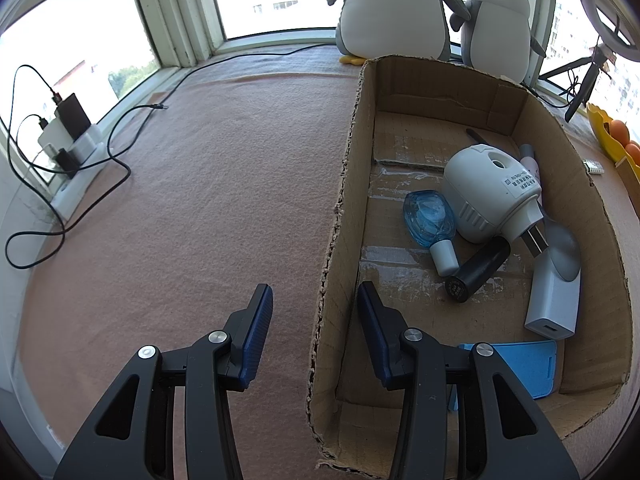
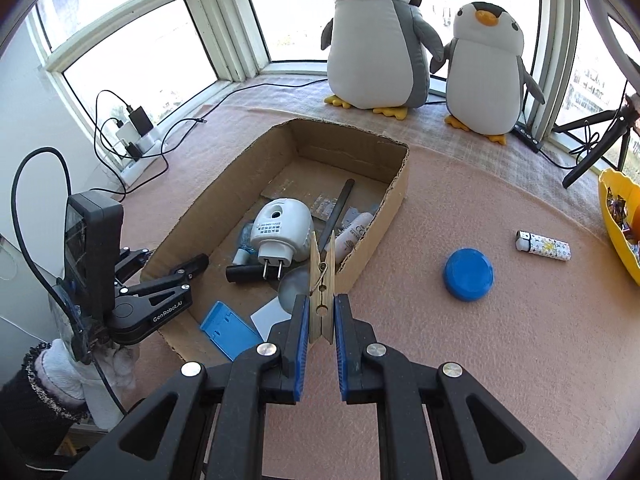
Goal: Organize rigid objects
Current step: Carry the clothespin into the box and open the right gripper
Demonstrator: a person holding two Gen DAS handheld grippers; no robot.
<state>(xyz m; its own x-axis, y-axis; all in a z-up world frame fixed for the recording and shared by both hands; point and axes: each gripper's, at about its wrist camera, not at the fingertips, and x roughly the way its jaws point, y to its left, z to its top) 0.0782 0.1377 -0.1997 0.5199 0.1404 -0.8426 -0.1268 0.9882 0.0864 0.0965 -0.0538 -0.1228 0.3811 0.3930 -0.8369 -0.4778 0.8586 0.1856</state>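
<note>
My right gripper (image 2: 321, 304) is shut on a wooden clothespin (image 2: 320, 264), which stands upright between the blue pads, above the near right edge of the cardboard box (image 2: 384, 208). My left gripper (image 1: 316, 292) straddles the box's left wall (image 1: 340, 208), one finger outside and one inside, with the pads apart from it. The box holds a white plug-in device (image 1: 488, 192), a blue bottle (image 1: 428, 216), a black tube (image 1: 476, 272), a white power bank (image 1: 554, 304) and a blue card holder (image 1: 520, 364). Right of the box, a blue round lid (image 2: 469, 274) and a lighter (image 2: 543, 245) lie on the pink cloth.
Two plush penguins (image 2: 376, 40) stand on the window ledge behind the box. A power strip with chargers and loose cables (image 2: 136, 136) sits at the left. At the right edge are a yellow bowl (image 2: 616, 208) and a black tripod (image 2: 592, 152). A gloved hand (image 2: 60, 376) holds the left gripper.
</note>
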